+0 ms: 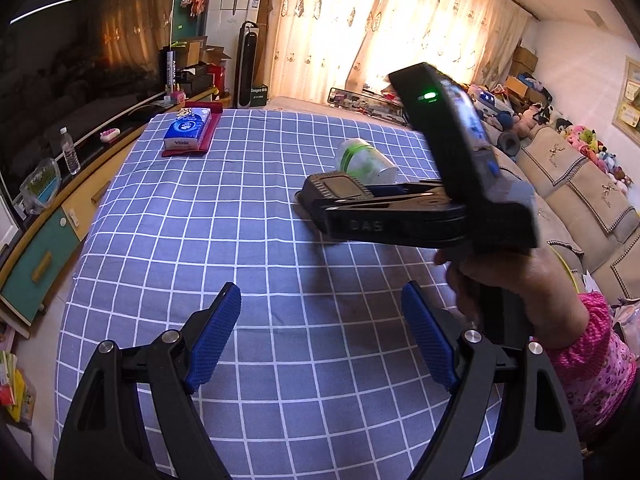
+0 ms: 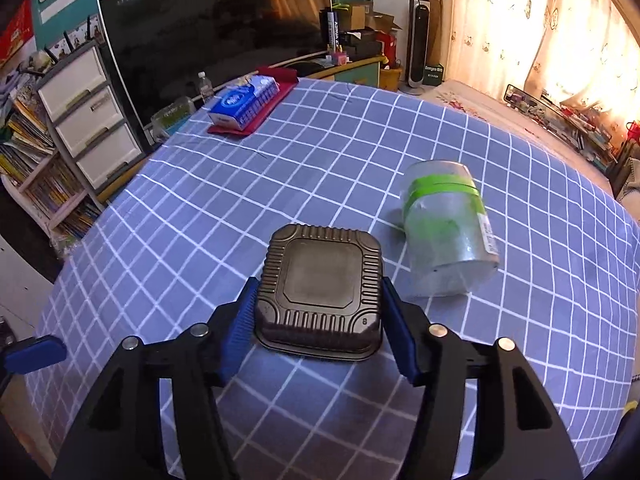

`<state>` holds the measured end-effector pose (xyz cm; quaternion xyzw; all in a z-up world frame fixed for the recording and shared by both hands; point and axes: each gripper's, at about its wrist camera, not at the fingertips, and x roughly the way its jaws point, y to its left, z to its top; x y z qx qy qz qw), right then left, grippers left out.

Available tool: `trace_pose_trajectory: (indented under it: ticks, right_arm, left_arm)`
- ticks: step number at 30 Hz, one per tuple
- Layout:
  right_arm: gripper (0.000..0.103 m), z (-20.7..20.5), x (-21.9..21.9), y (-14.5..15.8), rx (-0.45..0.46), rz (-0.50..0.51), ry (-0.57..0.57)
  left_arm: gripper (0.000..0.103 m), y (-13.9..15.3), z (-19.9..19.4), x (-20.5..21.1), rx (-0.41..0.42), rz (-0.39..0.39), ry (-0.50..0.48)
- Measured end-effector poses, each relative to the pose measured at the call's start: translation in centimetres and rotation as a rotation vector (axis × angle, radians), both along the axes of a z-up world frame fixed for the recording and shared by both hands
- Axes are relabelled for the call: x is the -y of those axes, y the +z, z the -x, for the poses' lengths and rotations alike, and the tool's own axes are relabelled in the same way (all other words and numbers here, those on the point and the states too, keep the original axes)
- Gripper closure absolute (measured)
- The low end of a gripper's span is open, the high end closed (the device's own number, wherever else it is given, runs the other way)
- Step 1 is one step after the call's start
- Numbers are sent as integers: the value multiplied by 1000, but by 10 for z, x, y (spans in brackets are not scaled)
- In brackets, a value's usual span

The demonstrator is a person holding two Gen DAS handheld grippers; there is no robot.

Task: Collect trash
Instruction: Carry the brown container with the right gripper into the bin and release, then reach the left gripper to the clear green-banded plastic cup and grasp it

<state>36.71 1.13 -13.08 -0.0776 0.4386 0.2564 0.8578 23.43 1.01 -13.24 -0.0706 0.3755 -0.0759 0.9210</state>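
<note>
black ribbed container point(image 2: 320, 294), green-banded clear cup point(image 2: 448, 236), blue white-checked tablecloth point(image 2: 280, 184), blue fingers point(image 2: 240, 324).

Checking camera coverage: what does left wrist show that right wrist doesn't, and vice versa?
Left wrist only: the open left gripper over bare cloth, the person's right hand, a sofa with plush toys.

Right wrist only: the right gripper with its pads bracketing the black tray, grip not certain; a white drawer unit.

Both: black tray, the plastic cup lying on its side, tissue pack, checked tablecloth.

Sunlit curtains point(image 1: 400, 20), perhaps a sofa point(image 1: 580, 184)
</note>
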Motion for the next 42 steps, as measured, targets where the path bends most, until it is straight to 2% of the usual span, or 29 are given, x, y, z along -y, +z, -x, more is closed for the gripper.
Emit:
trace_pose_trajectory:
  ticks: [7, 11, 17, 24, 28, 33, 37, 39, 40, 42]
  right_arm:
    - [46, 33, 51, 33, 28, -81, -52]
    - [46, 58, 116, 46, 61, -133, -182]
    - [46, 92, 219, 47, 111, -100, -446]
    - [45, 125, 337, 21, 92, -49, -781]
    - [45, 127, 390, -10, 23, 14, -935]
    - [45, 120, 423, -45, -63, 33, -987]
    - [44, 111, 433, -65, -114, 38, -991]
    - [41, 108, 430, -66, -109, 38, -997]
    - [35, 110, 430, -65, -93, 36, -1007]
    - [32, 111, 433, -63, -72, 29, -1010]
  left_arm:
    - [22, 3, 0, 0, 4, -6, -1]
    - [22, 1, -4, 5, 0, -5, -14]
    - [22, 1, -16, 25, -16, -21, -52]
    - [22, 2, -38, 61, -28, -23, -106]
    - [22, 0, -56, 86, -35, -37, -132]
    - [22, -5, -81, 107, -67, -43, -128]
    - [22, -9, -102, 112, -86, -48, -105]
    - [21, -10, -112, 114, -92, -54, -91]
    - [21, -11, -118, 115, -95, -62, -81]
    - [19, -13, -131, 115, -100, -76, -54]
